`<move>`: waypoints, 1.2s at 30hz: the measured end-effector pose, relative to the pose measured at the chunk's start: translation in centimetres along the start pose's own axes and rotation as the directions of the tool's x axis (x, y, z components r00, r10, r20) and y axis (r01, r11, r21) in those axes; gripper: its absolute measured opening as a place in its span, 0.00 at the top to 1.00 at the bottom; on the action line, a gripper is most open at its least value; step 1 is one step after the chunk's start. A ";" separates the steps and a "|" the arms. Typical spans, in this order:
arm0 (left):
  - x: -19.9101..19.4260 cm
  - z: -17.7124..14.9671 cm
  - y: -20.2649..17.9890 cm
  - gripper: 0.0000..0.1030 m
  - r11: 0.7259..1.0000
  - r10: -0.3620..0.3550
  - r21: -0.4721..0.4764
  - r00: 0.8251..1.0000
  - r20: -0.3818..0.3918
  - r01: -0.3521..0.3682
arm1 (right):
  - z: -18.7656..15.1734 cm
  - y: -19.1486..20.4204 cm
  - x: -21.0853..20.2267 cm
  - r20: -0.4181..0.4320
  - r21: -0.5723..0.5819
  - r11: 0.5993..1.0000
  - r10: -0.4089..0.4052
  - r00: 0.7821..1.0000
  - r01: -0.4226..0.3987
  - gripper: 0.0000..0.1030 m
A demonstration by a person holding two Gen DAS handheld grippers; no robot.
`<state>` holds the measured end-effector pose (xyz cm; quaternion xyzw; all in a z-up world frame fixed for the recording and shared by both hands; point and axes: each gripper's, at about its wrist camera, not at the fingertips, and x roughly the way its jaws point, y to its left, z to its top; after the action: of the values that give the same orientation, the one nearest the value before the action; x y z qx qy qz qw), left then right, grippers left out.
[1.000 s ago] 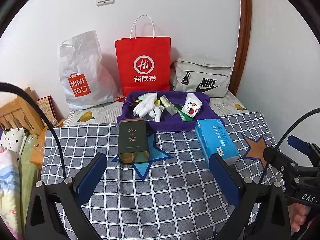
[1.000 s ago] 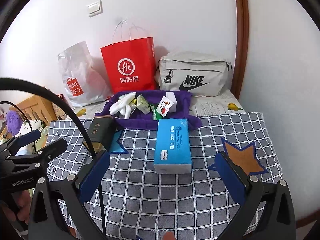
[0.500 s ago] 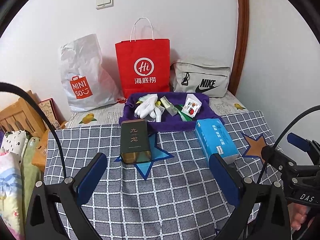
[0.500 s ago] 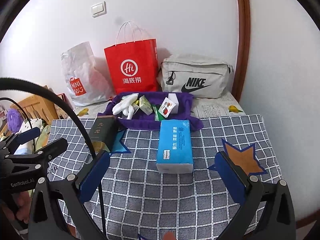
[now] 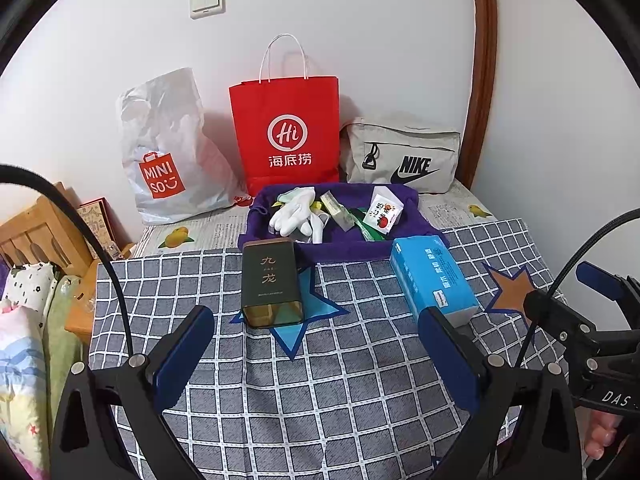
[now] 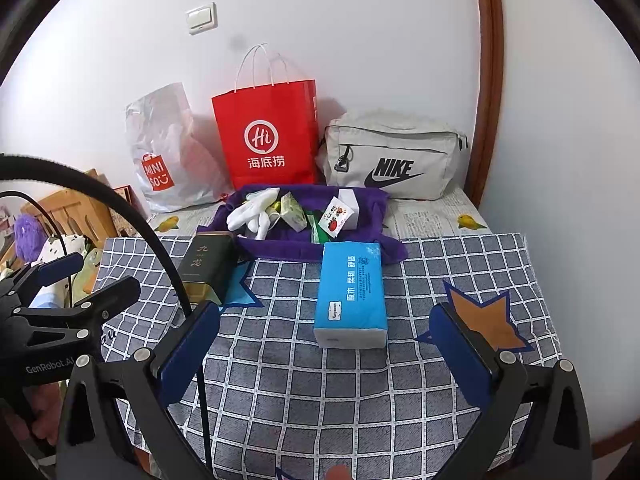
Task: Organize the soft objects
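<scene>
Both grippers hover empty with jaws spread wide above the grey checked tablecloth (image 5: 340, 392): the left gripper (image 5: 316, 354) faces the dark green rectangular tin (image 5: 271, 282), the right gripper (image 6: 326, 350) the blue soft tissue pack (image 6: 351, 292). Behind them the purple fabric tray (image 6: 280, 246) holds white gloves (image 5: 294, 214) and small packets
</scene>
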<state>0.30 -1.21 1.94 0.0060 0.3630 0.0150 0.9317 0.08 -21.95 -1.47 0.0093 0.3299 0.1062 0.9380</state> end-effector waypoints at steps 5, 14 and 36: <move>0.0 0.0 0.0 0.00 1.000 0.002 0.003 1.000 0.000 -0.002 | 0.1 0.0 0.0 0.000 -0.002 1.000 -0.002 1.000 0.002 0.00; -0.1 0.0 0.1 0.00 1.000 -0.001 0.005 1.000 0.000 0.001 | 0.1 -0.1 -0.1 0.001 -0.006 1.000 -0.009 1.000 0.009 0.00; 0.0 0.1 0.3 0.00 1.000 -0.002 0.026 1.000 -0.008 0.002 | 0.2 -0.1 -0.3 0.002 -0.015 1.000 -0.005 1.000 0.005 0.00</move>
<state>0.38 -0.93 1.99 0.0177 0.3668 0.0094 0.9301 -0.01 -22.11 -1.19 0.0014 0.3283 0.1062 0.9386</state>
